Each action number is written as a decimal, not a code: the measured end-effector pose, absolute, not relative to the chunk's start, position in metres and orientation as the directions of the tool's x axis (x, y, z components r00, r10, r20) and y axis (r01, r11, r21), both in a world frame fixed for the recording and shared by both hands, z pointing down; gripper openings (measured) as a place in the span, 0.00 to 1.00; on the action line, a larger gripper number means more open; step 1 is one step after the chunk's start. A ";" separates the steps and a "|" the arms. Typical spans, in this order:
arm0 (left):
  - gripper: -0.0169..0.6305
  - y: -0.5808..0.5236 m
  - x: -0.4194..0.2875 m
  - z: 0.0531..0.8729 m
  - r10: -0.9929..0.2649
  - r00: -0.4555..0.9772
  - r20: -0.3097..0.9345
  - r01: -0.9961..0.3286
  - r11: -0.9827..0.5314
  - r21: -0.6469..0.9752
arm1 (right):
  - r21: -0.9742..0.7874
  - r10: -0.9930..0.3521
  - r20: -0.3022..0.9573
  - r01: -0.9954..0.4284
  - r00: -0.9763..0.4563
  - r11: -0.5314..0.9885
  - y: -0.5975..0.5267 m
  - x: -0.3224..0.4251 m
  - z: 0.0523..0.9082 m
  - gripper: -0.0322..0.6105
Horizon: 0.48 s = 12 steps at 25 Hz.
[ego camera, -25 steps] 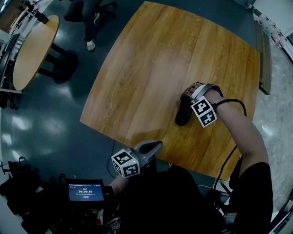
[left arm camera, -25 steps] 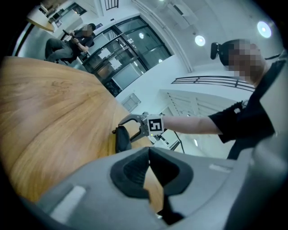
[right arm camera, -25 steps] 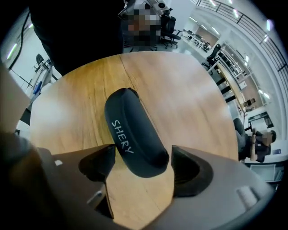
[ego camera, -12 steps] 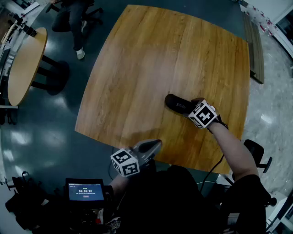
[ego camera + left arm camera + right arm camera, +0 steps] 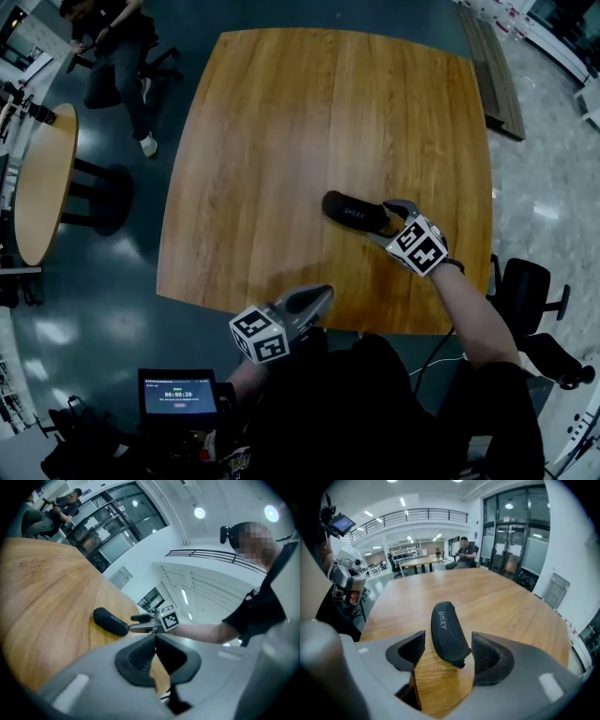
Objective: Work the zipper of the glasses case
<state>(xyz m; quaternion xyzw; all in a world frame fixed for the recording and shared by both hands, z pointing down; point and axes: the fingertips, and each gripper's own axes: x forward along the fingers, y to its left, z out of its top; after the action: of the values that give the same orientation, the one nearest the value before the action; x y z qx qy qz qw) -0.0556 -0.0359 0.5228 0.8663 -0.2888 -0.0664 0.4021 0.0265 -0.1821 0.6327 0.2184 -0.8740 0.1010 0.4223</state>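
Black glasses case [image 5: 354, 212] marked "SHERY", on wooden table [image 5: 281, 141]

Black short-sleeved shirt [image 5: 375, 412]; grey left gripper [image 5: 326, 292] and right gripper [image 5: 382, 221] carrying black-and-white marker cubes [image 5: 257, 336].

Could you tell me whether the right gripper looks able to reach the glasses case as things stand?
Probably yes. The right gripper has its jaws apart, having just closed a little, and the near end of the glasses case lies between them on the table, with nothing in the way.
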 end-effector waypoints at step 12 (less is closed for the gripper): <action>0.03 -0.022 -0.037 0.496 -0.450 0.886 0.111 -0.418 -0.673 0.610 | -0.444 -0.692 0.069 -0.643 -0.719 0.624 -0.043 0.028 0.448 0.06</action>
<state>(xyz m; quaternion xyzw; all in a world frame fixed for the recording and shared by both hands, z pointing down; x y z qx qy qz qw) -0.0374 -0.0220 0.4957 0.9144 -0.2373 -0.0243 0.3271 0.0278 -0.0426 0.4477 0.3709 -0.8995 0.2245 -0.0544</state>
